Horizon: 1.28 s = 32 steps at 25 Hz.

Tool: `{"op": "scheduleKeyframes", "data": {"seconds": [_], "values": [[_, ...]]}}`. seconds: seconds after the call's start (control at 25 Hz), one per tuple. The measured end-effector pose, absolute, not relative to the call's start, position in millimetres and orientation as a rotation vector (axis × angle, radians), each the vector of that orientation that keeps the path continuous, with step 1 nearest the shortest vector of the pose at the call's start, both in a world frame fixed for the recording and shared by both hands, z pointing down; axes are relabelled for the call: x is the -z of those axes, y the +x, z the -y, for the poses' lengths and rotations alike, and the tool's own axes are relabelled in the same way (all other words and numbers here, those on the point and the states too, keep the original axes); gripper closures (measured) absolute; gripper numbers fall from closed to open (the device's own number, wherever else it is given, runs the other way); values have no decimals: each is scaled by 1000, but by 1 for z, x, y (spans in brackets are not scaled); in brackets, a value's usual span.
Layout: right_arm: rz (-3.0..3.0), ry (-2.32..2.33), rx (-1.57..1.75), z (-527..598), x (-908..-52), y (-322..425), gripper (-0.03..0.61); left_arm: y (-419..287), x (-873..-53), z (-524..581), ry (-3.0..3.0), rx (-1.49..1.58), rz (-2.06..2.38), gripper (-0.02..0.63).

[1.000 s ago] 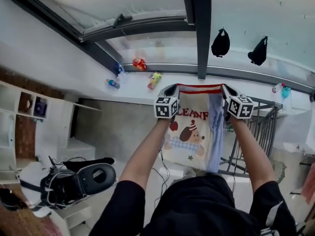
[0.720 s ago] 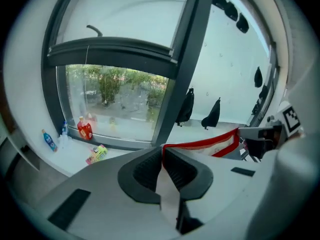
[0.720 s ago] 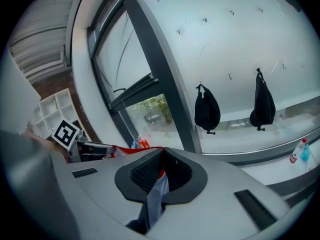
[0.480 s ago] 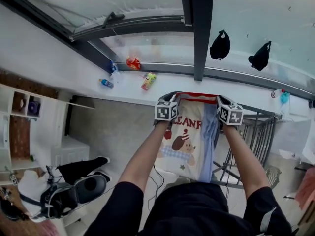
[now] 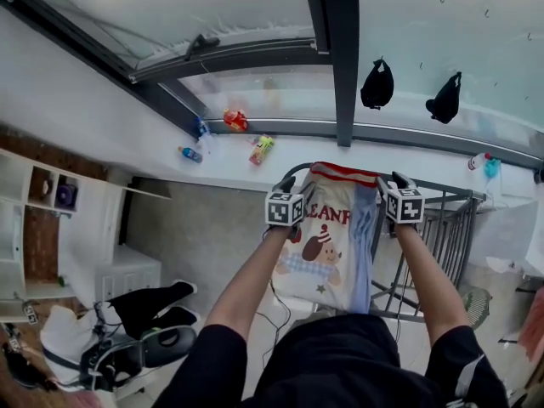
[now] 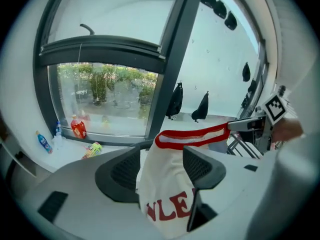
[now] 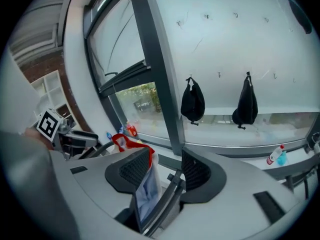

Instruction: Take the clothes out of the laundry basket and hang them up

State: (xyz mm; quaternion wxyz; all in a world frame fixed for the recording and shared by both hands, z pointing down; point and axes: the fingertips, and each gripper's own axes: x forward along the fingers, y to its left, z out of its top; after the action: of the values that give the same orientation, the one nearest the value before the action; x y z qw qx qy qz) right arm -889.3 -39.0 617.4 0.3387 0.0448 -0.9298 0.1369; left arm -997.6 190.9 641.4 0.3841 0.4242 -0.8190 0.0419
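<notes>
A white garment [image 5: 327, 245] with red trim, red letters and a cartoon print hangs over the top rail of a grey drying rack [image 5: 442, 228]. My left gripper [image 5: 287, 183] is at its left top corner and my right gripper [image 5: 398, 179] at its right top corner. In the left gripper view the jaws of the left gripper [image 6: 162, 166] have just been opening, and the cloth [image 6: 170, 184] hangs loose between the pads. In the right gripper view the right gripper [image 7: 167, 171] has also just been opening. The cloth's blue inner side [image 7: 145, 189] lies by its left pad, with a rack bar between the jaws.
Two black bags [image 5: 377, 83] [image 5: 444, 99] hang on wall hooks above. Bottles and packets [image 5: 236, 120] stand on the window sill. White shelving [image 5: 34, 194] fills the left side. Dark clothes [image 5: 153, 304] lie on the floor at lower left.
Both grippers have sunk with the garment towards the rack's top rail. Their jaws, shut on the red hem before, now stand apart.
</notes>
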Motion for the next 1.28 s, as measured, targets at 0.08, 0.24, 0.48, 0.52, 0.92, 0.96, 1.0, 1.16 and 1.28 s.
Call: {"op": "scheduleKeyframes", "data": {"seconds": [0.08,0.24,0.48,0.52,0.92,0.96,1.0,1.16,1.28], "values": [[2421,122,-385,41,-614,-879,405,-988,-638,-204,1079,-82,2088,368],[2361,77,-476,30,-611,-863,403,-966,-622,-225,1091,-54,2096,368],[2327,223,-615,9,-613,-856,403,-931,-595,-251,1112,14,2128,368],[2327,285,-634,8,-613,-848,403,-924,-589,-257,1119,30,2134,368],[2620,292,-752,-38,-542,-797,425,-852,-548,-337,1139,152,2252,368],[2658,243,-699,-47,-530,-789,425,-843,-540,-343,1148,164,2267,368],[2690,200,-639,-56,-518,-778,425,-833,-533,-348,1158,170,2282,368],[2790,82,-425,-95,-473,-722,427,-788,-508,-366,1213,190,2318,370],[2828,43,-361,-119,-456,-678,480,-758,-491,-372,1295,286,2359,446]]}}
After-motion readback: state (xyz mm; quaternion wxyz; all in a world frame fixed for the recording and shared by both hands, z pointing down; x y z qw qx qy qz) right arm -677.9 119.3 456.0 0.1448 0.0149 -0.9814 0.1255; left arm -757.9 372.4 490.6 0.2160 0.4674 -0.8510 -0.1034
